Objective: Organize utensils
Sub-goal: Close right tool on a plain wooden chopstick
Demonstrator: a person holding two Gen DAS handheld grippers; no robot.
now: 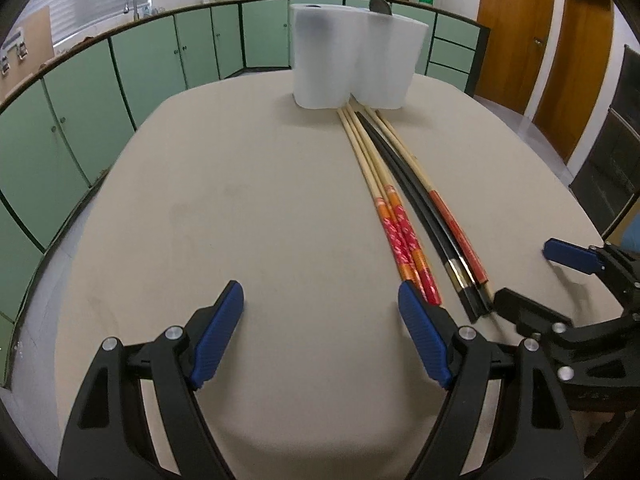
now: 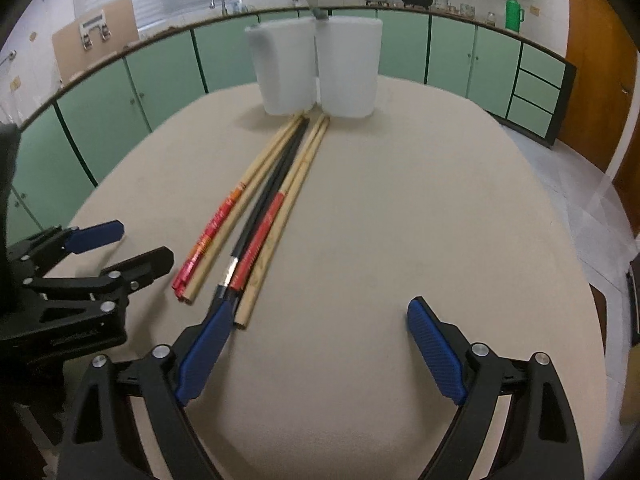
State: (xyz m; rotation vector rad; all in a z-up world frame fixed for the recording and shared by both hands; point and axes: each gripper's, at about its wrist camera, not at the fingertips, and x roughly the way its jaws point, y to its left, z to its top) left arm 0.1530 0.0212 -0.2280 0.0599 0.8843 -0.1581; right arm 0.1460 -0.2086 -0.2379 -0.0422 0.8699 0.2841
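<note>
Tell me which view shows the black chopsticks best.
The left wrist view: the black chopsticks lie unobstructed along their whole length. In the right wrist view, a blue finger covers their near ends.

Home kitchen: green cabinets [image 1: 160, 60], faucet [image 1: 131, 0].

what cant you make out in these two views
- Inside of the two white containers: both views look at their side walls, so the contents are hidden.
- Grey object behind the containers: only its top shows over the rim.
- Chopsticks' far tips: end at the containers' base; touching cannot be told.
- Exact chopstick count: they overlap, and the right gripper finger covers the black pair's end.
</note>
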